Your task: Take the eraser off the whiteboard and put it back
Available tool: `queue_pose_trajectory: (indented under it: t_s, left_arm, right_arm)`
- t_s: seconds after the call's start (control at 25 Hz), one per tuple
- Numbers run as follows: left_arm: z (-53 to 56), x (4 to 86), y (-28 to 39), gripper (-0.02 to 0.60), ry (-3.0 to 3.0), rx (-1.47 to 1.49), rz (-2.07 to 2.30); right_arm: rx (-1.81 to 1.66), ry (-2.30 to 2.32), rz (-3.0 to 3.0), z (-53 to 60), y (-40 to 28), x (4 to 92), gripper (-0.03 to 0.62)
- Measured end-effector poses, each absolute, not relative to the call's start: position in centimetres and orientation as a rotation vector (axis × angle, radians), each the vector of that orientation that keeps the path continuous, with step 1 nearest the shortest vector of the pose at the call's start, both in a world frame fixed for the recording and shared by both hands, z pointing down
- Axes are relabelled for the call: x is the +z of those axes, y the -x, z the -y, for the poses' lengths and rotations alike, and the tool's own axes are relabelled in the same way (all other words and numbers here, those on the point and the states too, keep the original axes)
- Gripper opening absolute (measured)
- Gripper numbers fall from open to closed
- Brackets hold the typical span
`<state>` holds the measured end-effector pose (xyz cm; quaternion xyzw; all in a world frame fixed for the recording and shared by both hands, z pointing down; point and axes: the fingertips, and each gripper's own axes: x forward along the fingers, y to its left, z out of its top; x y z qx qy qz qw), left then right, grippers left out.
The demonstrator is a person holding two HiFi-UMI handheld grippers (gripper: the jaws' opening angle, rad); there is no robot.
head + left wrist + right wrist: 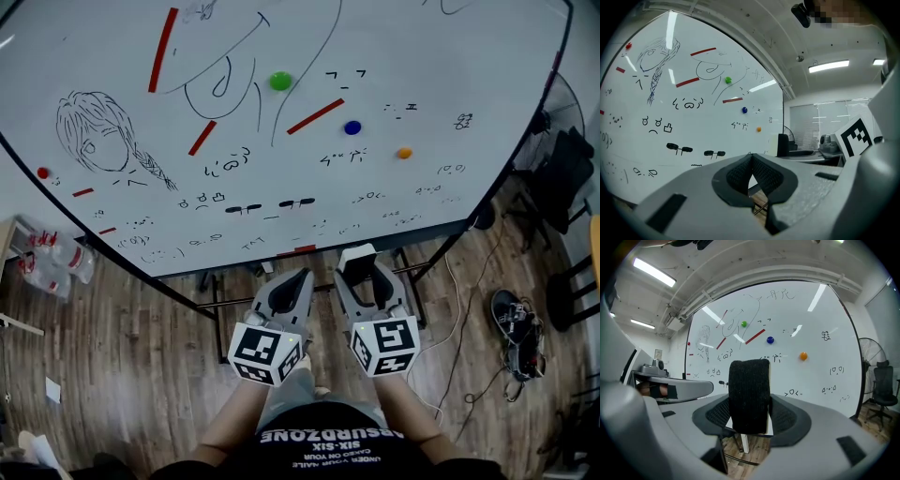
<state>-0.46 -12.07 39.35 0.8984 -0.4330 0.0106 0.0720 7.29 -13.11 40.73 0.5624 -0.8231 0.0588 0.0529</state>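
The eraser (749, 394) stands upright between the jaws of the right gripper (364, 277), its dark felt face turned back toward that gripper's camera. The pads clamp it from both sides. It is off the whiteboard (394, 56), held in the air short of the board's lower edge.

The left gripper (303, 276) is just beside the right one, at about the same height. Its jaws are pinched together at the tips with nothing between them. Both grippers point roughly level at the board, marker cubes toward the person, whose forearms (230, 422) reach in from below in the head view.

Ahead of the grippers the board carries marker doodles, red strips, and round magnets: green (280, 81), blue (352, 127) and orange (404, 152) up ahead, and red (42, 172) far off to the left. Under the grippers lies a wood-plank floor (141, 375), with the board's dark stand frame (220, 305) just ahead.

To the right of the grippers, past the board's edge, are a fan (562, 98), a black chair (567, 178), a dark shoe (514, 321) and trailing cables on the floor. To the left, near the board's lower corner, sit plastic bottles (56, 262). There is open air between the grippers and the board.
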Motion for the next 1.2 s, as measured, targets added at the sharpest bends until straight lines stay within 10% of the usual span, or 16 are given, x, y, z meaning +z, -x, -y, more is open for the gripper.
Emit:
queue_pose_trajectory:
  t_s: [1.2]
  left_arm:
    - [9.8, 39.6, 0.7, 0.008, -2.688, 0.039, 1.324]
  right_arm:
    - [0.177, -1.679, 2.51, 10.7, -6.8, 41.1, 0.238]
